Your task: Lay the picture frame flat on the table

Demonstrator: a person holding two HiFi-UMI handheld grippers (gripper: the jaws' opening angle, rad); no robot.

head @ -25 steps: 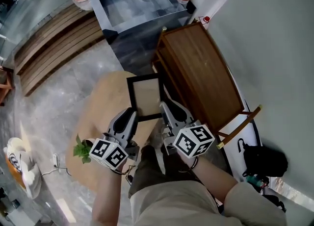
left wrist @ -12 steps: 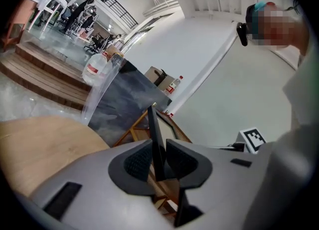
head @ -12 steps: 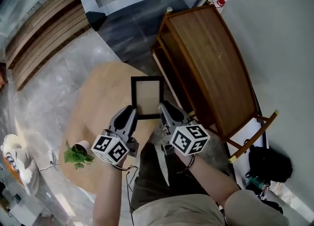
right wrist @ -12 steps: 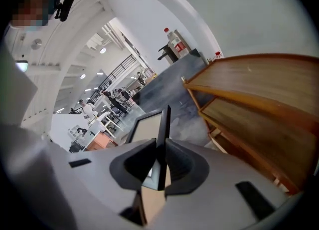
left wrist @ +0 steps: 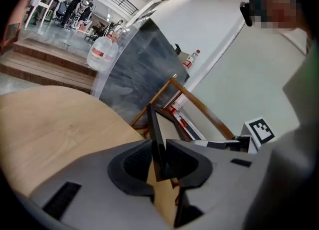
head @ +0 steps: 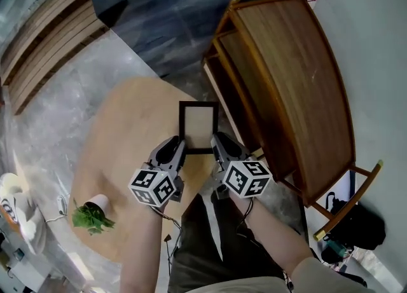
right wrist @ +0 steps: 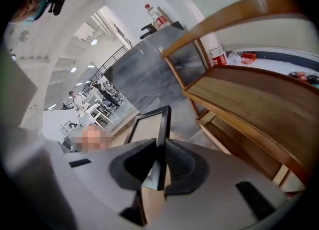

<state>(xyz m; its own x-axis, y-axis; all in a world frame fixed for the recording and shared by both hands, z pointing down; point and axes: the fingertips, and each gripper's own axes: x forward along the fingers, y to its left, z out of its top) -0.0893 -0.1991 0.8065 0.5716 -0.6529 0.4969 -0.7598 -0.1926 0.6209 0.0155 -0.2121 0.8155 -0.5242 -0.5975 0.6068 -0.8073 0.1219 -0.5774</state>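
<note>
- A brown wooden shelf unit [head: 299,75] fills the upper right of the head view, its top board bare.
- A small green plant [head: 91,217] in a white cup sits at the lower left.
- Wooden steps [head: 44,44] cross the upper left, above grey stone floor [head: 57,120].
- A black bag [head: 356,229] lies at the lower right.
- A large clear water bottle [left wrist: 102,50] stands at the upper left of the left gripper view.

floor [head: 63,114]: grey marble | right: wooden shelf unit [head: 299,75] against white wall [head: 381,63] | upper left: wooden steps [head: 44,44]
</note>
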